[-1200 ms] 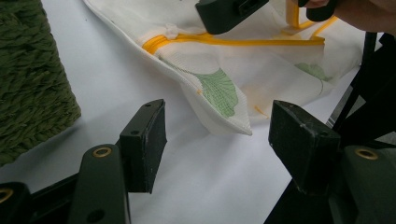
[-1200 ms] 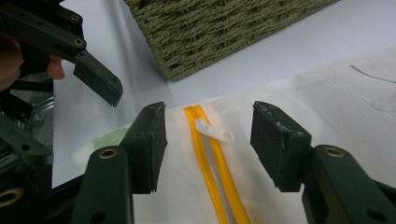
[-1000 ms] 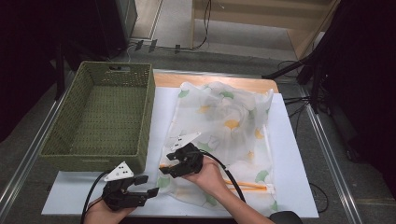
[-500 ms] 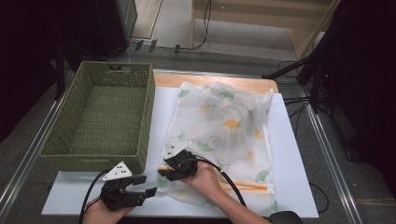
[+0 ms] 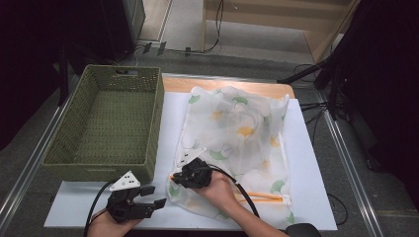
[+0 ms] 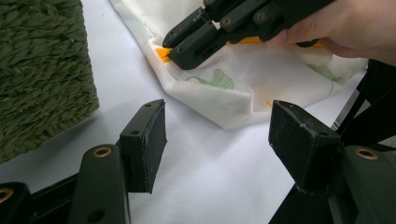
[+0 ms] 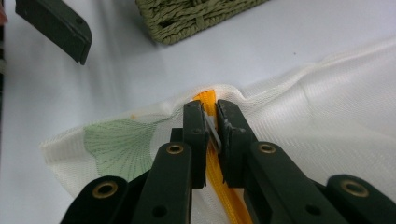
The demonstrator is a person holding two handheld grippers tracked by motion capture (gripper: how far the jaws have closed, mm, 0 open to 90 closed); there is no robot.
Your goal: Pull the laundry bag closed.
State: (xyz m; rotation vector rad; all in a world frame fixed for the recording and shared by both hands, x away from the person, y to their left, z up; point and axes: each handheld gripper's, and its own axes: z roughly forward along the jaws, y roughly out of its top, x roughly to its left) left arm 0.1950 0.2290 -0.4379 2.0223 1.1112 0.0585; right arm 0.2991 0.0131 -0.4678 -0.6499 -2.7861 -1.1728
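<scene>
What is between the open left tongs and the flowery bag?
Nothing but bare white table cover. In the left gripper view, the left tongs stand open just short of the mesh bag, apart from it.

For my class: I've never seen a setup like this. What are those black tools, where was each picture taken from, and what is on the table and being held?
A person sits at a table covered in white, holding a black two-jaw hand tool in each hand. One picture looks down from above; the other two come from small cameras riding on each tool. On the table are a green woven basket and a white mesh laundry bag with leaf prints and an orange zipper. The right gripper has just been closing and now pinches the small metal zipper pull at the bag's near corner. The left gripper rests open beside it, with nothing between its jaws.
</scene>
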